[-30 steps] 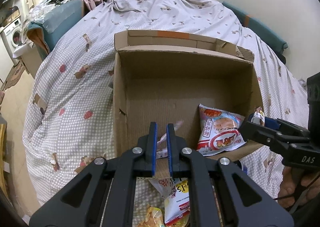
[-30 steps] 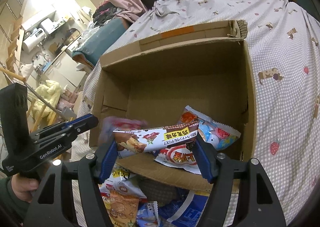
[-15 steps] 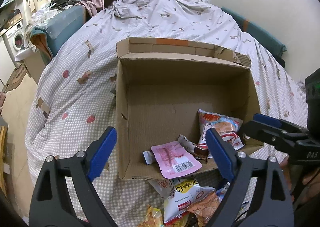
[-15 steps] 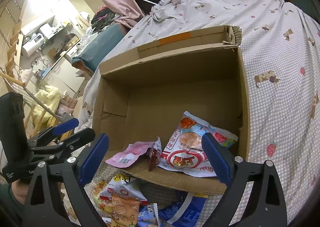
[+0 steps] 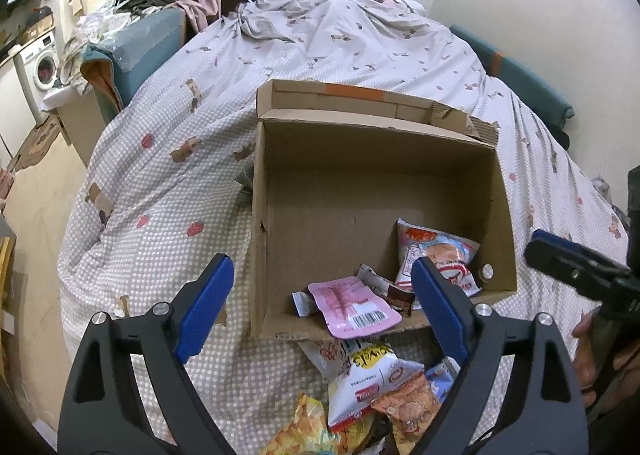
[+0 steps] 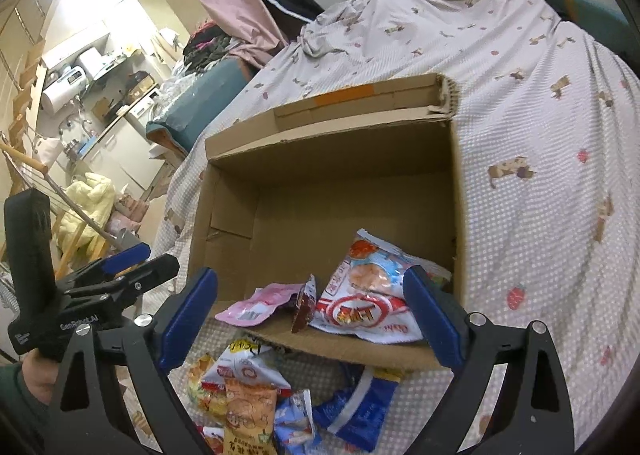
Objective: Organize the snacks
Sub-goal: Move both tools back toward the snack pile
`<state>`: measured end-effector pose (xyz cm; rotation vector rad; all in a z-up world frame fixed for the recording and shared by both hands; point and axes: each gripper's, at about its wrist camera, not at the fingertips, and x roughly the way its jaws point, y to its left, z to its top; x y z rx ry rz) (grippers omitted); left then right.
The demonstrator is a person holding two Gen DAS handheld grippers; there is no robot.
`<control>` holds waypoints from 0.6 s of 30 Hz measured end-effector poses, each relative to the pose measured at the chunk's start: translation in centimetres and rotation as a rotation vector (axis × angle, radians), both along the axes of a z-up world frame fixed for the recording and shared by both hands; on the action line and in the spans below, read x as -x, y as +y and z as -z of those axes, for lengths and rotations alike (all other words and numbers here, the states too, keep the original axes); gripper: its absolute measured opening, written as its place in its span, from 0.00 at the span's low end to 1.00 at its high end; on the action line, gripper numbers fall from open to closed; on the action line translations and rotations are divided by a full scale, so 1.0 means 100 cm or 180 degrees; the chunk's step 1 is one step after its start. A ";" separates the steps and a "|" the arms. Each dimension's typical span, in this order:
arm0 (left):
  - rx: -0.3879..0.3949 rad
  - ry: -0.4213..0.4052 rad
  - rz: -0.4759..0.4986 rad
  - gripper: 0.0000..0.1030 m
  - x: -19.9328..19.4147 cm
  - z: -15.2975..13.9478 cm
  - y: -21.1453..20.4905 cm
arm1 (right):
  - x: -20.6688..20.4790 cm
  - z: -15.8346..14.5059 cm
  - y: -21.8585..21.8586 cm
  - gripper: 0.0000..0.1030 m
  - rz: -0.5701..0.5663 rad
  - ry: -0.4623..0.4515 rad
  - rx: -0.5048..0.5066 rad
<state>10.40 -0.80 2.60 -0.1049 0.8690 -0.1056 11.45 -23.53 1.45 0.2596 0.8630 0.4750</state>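
A second ago the left gripper (image 5: 324, 303) had its jaws pressed together on a pink packet (image 5: 354, 307), and the right gripper (image 6: 310, 315) pinched a long brown snack bar (image 6: 304, 305) between its jaws. Now both have just been opening: both pairs of jaws are spread wide with nothing between them. The pink packet lies flat in the cardboard box (image 5: 372, 159) at the lower middle of the left wrist view, its white barcode label facing up, and its near end hangs over the box's low front flap. The brown bar lies just beside it, touching it. A red and white bag (image 5: 436, 259) leans in the right corner of the box; its red writing is too small to read. The box sits on a bed (image 5: 160, 191) with a dotted cover. In front of the box, at the bottom of the frame, more snack bags (image 5: 372, 375) lie in a pile. One white and yellow bag (image 5: 370, 359) seems to say "Swyels". In the right wrist view the left gripper's black side reads "GenRobot.AI".
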 end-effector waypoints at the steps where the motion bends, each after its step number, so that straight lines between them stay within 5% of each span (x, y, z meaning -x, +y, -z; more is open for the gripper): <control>1: -0.0005 0.0000 0.0000 0.86 0.003 -0.001 0.000 | 0.004 -0.003 -0.003 0.94 0.0018 -0.0019 -0.0006; 18: 0.0100 0.0254 -0.0109 0.86 0.058 0.002 0.015 | 0.078 0.003 -0.032 0.99 0.0114 0.0193 -0.0033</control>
